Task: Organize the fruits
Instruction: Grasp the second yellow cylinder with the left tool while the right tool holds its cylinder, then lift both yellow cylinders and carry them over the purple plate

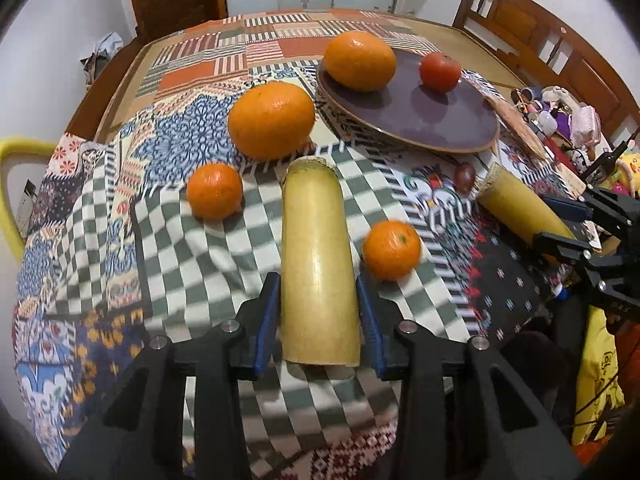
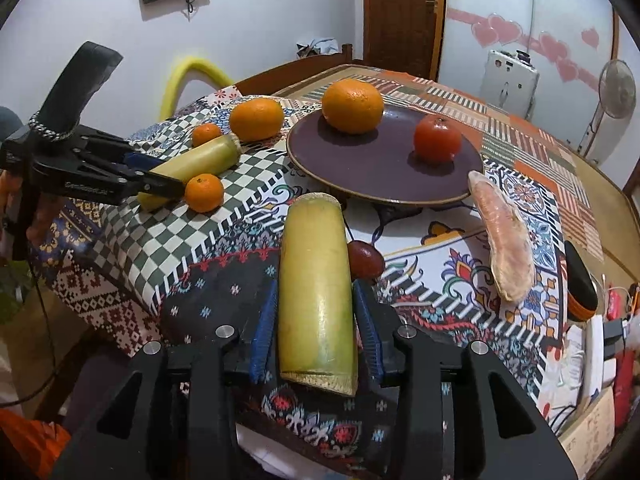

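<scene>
A dark purple plate (image 1: 440,120) holds a large orange (image 1: 359,60) and a red tomato (image 1: 439,71). Each gripper is closed around a yellow cut stalk piece. My left gripper (image 1: 318,280) grips one yellow piece (image 1: 316,264) lying on the checked cloth. My right gripper (image 2: 314,292) grips the other yellow piece (image 2: 314,276); it also shows in the left wrist view (image 1: 520,212). A large orange (image 1: 271,120) and two small oranges (image 1: 215,190) (image 1: 391,249) lie loose beside the left piece. A small dark red fruit (image 2: 365,258) lies by the right piece.
A patchwork cloth (image 1: 100,220) covers the table. A pale pink oblong object (image 2: 502,240) lies right of the plate. Clutter (image 1: 560,116) sits at the table's right edge. Wooden chairs (image 1: 532,28) and a yellow chair (image 1: 12,184) stand around.
</scene>
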Motion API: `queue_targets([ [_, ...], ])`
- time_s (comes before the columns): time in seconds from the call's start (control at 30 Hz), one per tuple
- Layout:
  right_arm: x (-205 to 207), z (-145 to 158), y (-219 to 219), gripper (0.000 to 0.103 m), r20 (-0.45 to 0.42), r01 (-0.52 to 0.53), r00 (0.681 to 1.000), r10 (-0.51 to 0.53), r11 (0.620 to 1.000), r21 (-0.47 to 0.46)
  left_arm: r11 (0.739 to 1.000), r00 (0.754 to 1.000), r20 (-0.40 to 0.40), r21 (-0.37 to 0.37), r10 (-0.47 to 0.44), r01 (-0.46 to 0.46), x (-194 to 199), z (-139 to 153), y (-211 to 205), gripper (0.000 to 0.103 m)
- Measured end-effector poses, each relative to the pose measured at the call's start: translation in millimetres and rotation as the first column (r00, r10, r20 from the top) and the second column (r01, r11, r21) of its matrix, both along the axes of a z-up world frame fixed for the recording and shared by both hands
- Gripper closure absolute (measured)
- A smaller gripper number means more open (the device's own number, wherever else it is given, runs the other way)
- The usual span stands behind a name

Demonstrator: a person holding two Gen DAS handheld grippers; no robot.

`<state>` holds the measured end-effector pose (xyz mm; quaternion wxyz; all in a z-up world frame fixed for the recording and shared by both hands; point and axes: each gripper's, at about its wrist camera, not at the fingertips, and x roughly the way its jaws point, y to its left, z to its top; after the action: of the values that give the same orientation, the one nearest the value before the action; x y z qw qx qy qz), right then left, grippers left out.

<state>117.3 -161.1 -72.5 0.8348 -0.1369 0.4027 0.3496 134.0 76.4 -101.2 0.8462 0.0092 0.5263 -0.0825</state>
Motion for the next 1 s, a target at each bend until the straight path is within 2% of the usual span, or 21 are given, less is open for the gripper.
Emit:
queue_targets([
  [0.17,-13,2,-5,0.067,0.005,-0.013,1.0,0.013,1.0,-0.029,1.0,1.0,-0.017,0.004,-0.01,0.01,-36,3,-7,0.065],
  [0.3,-13,3,-8,0.067,-0.014,-0.012,1.0,0.012,0.999,-0.032,0.999,0.999,-0.028,0.023,-0.029,0.03,-46,3,-11,0.065],
  [0.47,-4,2,0,0.067,-0.024,-0.019,1.0,0.018,0.999,-0.034,1.0,0.999,-0.041,-0.01,-0.028,0.028,-32,2,-8,0.065],
  [0.73,10,-1,18,0.067,-0.039,-0.05,0.998,0.048,0.997,-0.055,0.999,0.998,-0.043,-0.02,-0.038,0.037,-1,-8,-12,0.066],
  [1.0,24,-5,28,0.065,-0.078,-0.06,0.995,0.057,0.997,-0.04,0.998,0.999,-0.009,-0.052,-0.034,0.033,1,-7,-7,0.066],
])
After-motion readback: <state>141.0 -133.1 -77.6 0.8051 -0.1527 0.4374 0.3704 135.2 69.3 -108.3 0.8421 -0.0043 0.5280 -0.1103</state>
